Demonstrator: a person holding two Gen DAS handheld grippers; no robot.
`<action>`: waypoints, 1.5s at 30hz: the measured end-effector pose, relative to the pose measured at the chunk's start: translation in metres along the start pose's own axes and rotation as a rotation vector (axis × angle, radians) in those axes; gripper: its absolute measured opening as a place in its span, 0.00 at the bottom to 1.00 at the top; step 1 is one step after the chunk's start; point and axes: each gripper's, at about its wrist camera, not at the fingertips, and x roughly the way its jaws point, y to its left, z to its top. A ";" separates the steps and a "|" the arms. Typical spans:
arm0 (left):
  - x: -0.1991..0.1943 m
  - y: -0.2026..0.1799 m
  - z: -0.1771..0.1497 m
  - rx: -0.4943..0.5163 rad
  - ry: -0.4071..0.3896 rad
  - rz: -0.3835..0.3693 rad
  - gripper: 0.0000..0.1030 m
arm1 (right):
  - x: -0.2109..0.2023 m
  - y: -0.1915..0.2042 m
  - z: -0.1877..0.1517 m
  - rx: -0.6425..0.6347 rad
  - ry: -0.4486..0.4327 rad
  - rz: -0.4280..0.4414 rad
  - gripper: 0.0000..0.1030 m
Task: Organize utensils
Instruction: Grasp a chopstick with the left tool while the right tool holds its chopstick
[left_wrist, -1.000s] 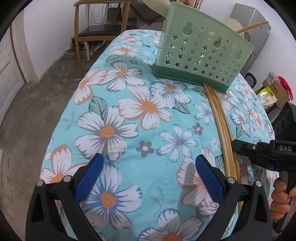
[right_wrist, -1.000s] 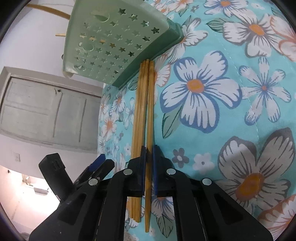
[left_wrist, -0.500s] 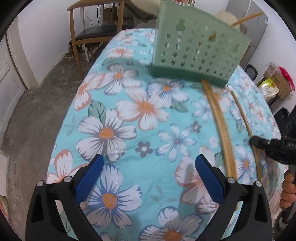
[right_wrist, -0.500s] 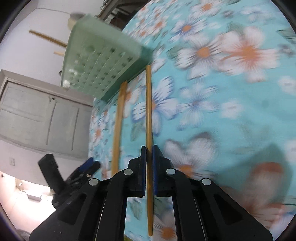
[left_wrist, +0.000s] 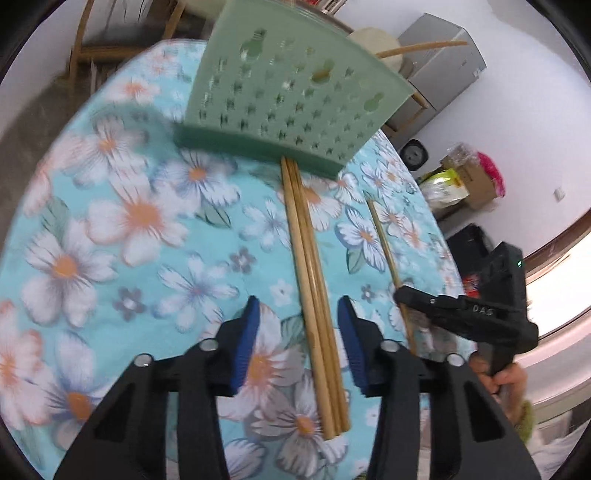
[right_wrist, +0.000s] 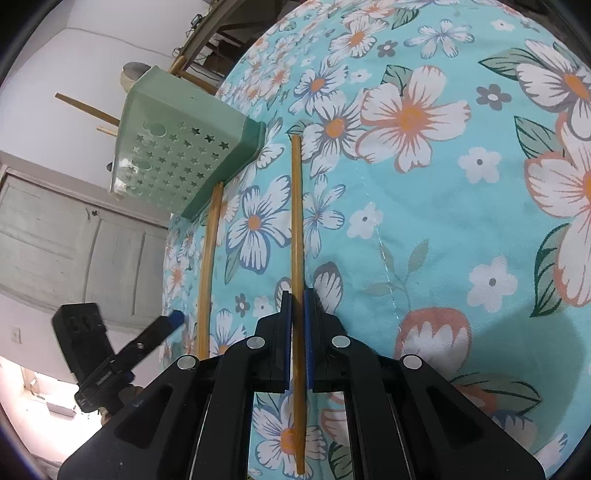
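Note:
A green star-perforated utensil holder (left_wrist: 291, 99) stands on the floral tablecloth, with chopsticks sticking out of its top; it also shows in the right wrist view (right_wrist: 173, 162). Wooden chopsticks (left_wrist: 314, 295) lie bunched on the cloth, reaching the holder's base. My left gripper (left_wrist: 299, 339) is open, its blue pads either side of them. My right gripper (right_wrist: 297, 321) is shut on a single chopstick (right_wrist: 296, 206), held apart to the right of the bunch (right_wrist: 207, 266); it also shows in the left wrist view (left_wrist: 386, 245).
The floral tablecloth (left_wrist: 110, 229) covers the whole table. A wooden chair (left_wrist: 122, 33) stands beyond the far edge. A grey cabinet (left_wrist: 439, 70) and bags (left_wrist: 465, 181) are at the right. A grey door (right_wrist: 74, 243) is behind the holder.
My right gripper has pulled one chopstick away from the bunch to the right. My left gripper has moved right over the remaining chopsticks and its jaws have narrowed.

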 end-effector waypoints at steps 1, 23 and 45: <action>0.002 0.002 -0.001 -0.018 0.010 -0.014 0.34 | 0.003 0.006 0.000 0.000 -0.001 -0.001 0.04; 0.029 0.024 -0.003 -0.213 0.068 -0.195 0.05 | 0.005 0.009 0.000 0.004 -0.003 0.004 0.04; -0.023 0.005 0.008 -0.001 0.012 0.172 0.27 | 0.011 0.014 0.001 -0.007 -0.002 -0.009 0.04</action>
